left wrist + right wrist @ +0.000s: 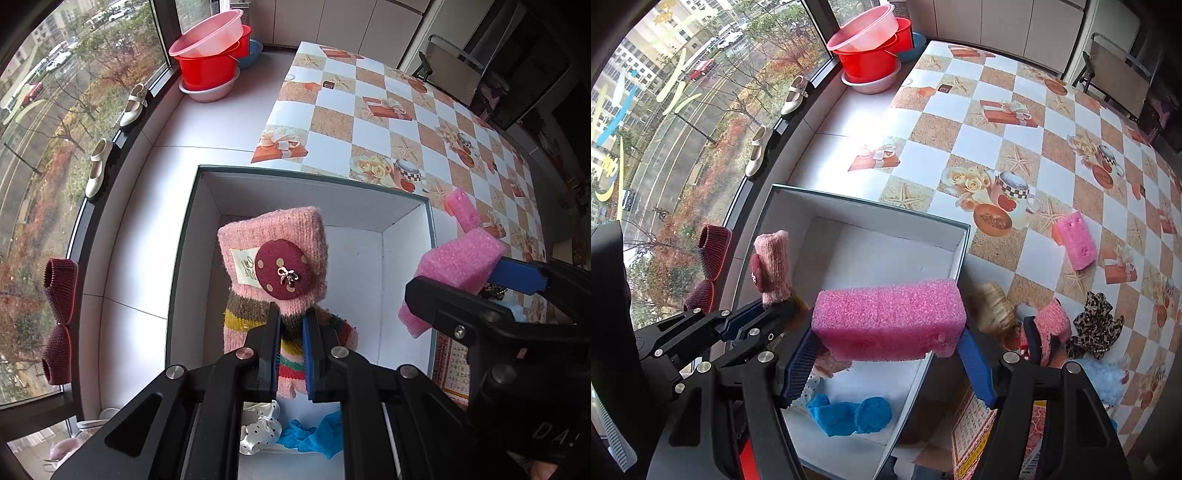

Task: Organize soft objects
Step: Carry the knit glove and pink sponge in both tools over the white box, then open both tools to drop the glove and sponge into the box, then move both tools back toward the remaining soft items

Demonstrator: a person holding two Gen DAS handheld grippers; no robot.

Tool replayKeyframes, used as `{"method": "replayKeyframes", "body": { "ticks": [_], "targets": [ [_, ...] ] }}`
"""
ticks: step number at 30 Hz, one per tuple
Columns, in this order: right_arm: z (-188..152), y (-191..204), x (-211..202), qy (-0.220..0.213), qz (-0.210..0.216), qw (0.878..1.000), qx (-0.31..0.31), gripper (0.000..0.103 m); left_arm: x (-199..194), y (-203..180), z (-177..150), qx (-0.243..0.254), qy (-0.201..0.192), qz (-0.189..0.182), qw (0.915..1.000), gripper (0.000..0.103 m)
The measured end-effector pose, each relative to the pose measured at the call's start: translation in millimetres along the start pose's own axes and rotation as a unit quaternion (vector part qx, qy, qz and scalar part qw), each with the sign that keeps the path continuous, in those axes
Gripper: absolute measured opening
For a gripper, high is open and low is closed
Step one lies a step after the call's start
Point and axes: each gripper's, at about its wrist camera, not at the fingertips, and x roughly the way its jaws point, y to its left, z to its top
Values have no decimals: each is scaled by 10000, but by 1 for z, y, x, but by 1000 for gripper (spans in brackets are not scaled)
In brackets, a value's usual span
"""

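two tools above the white box point(406, 266); left tool point(291, 354) pinching a knitted glove point(273, 258); right tool point(886, 354) clamping a pink foam block point(890, 317)

Stacked basins point(207, 59), 2 cream shoes point(135, 105) on the windowsill point(122, 147).

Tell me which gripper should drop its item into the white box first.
Left. The left gripper holds the pink knitted glove directly above the white box interior. The right gripper holds the pink foam block nearer the box's edge, so it probably needs shifting inward.
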Motion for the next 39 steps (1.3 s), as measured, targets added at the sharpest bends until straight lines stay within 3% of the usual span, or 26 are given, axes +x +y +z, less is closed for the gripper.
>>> {"method": "replayKeyframes", "body": {
  "ticks": [21, 22, 24, 25, 26, 28, 31, 39],
  "targets": [
    [11, 4, 27, 342, 166, 9992, -131, 71, 19, 4, 2, -136, 205, 33, 9997, 15],
    [12, 4, 28, 363, 252, 9989, -143, 71, 18, 4, 2, -135, 183, 55, 9997, 22],
    [12, 5, 28, 377, 309, 9987, -153, 72, 17, 2, 3, -90, 137, 60, 9998, 51],
    [12, 5, 27, 378, 312, 9987, -154, 73, 16, 1, 2, -54, 130, 31, 9999, 73],
    [12, 5, 27, 381, 326, 9986, -151, 84, 15, 0, 2, -17, 122, 33, 9999, 84],
    [12, 4, 26, 363, 357, 9986, -140, 98, 12, -4, 1, 57, 66, 36, 10000, 85],
    [11, 2, 24, 327, 335, 9989, -83, 98, 9, -7, 1, 95, 24, 110, 9999, 94],
    [12, -10, 11, 227, 366, 9987, 285, 102, 1, 0, 2, -241, -29, 121, 9996, 95]
  ]
}}
